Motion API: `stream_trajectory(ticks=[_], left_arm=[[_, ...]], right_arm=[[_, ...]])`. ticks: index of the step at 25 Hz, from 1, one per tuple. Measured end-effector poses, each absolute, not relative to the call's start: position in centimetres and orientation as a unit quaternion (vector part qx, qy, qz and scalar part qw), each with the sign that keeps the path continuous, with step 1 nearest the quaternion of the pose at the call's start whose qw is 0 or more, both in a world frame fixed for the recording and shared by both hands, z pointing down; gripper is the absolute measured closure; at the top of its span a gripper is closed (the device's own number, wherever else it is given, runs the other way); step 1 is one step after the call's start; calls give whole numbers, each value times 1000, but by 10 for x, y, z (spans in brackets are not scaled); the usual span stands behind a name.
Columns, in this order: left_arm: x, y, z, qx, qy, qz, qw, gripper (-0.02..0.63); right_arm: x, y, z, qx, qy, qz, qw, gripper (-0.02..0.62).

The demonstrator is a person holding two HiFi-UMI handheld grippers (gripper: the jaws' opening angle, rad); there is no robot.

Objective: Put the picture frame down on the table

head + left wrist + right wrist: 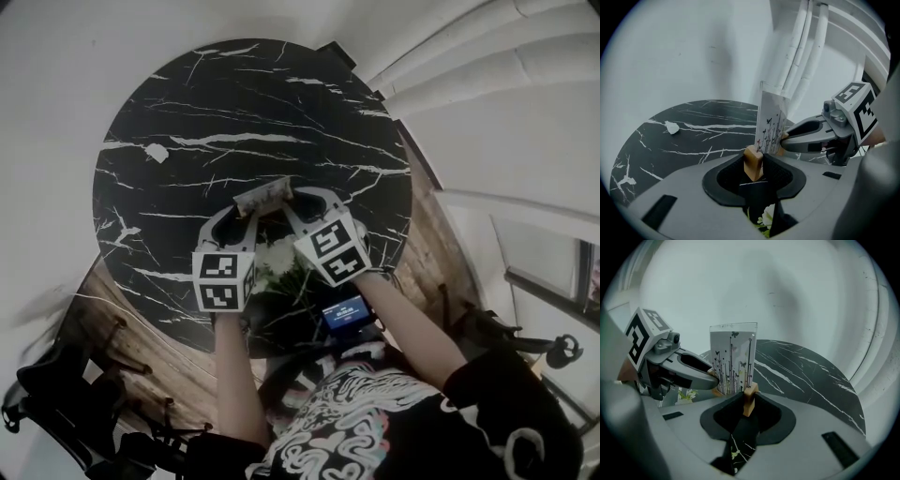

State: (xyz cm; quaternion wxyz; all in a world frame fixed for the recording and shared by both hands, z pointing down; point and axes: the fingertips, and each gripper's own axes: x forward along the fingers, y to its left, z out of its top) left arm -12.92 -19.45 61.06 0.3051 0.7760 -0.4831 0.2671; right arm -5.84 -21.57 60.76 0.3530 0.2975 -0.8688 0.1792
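Wooden base of picture frame [733, 358], pinched by left gripper [753, 162] and right gripper [749, 400] fingers

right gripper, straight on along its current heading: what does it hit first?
The right gripper is shut on the wooden foot of the clear floral picture frame, so that moves along with it. Beyond it, probably the round black marble table; depth unclear.

Between left gripper [246, 215] and right gripper [287, 202] (over table [234, 103]): picture frame [263, 196]
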Motion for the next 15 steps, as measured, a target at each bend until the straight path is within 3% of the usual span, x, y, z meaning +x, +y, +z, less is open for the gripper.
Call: stream_trajectory(ticks=[15], left_arm=[[-126, -196, 632, 772, -477, 285, 309, 471]], right_arm=[[-56, -217, 625, 288, -869, 174, 363, 520]])
